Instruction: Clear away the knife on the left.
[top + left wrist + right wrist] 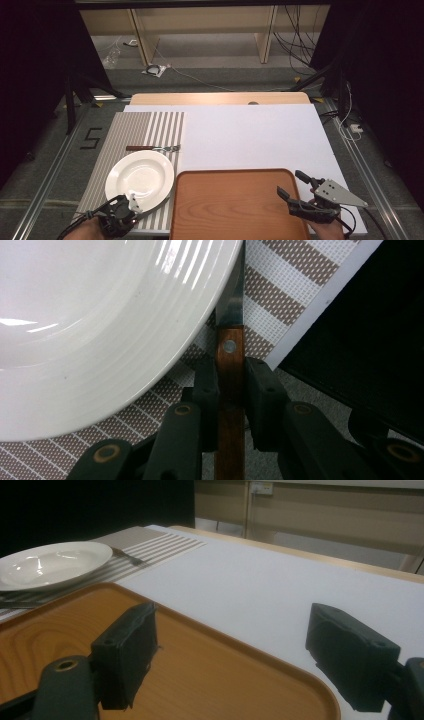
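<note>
Wooden worktop [220,98] under a white sheet [255,135]; striped placemat [131,131] at left, wooden tray [235,205] at near centre, both directly on sheet.

- My left gripper [131,204] sits at the near edge of the striped placemat [131,131], and the white plate [139,178] stands directly in front, touching the knife [230,360] between my jaws.
- Beyond the plate the fork [152,148] lies across the mat and blocks a straight way forward.
- My right gripper [295,189] hangs with jaws wide apart over the right rim of the wooden tray [235,205]; the tray floor is bare.
- The white sheet [255,132] behind the tray is free, wide room.
</note>
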Action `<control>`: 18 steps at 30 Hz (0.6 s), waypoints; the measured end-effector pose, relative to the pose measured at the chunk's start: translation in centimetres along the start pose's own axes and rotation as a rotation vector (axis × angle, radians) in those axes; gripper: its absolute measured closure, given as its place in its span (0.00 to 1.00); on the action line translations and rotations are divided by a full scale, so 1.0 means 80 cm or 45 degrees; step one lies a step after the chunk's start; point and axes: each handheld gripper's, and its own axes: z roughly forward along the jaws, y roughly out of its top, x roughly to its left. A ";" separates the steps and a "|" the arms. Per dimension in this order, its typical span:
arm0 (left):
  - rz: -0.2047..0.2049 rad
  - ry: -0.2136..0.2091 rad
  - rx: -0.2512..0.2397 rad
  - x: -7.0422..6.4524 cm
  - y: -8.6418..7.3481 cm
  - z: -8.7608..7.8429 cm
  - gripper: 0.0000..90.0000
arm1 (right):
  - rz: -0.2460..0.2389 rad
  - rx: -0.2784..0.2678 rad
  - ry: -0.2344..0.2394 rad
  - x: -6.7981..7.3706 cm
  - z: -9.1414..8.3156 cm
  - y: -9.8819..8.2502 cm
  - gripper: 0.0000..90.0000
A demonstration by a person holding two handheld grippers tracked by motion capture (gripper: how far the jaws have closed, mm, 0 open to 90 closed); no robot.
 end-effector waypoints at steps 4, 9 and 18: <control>0.004 -0.007 -0.020 -0.005 -0.002 -0.009 0.85 | -0.002 0.008 0.002 0.000 0.000 0.000 0.24; 0.011 -0.001 -0.048 -0.010 -0.003 -0.015 0.85 | -0.004 0.011 0.006 0.001 0.001 0.000 0.24; 0.028 -0.006 -0.183 -0.023 0.017 -0.030 0.85 | -0.004 0.002 0.008 0.001 0.001 0.000 0.24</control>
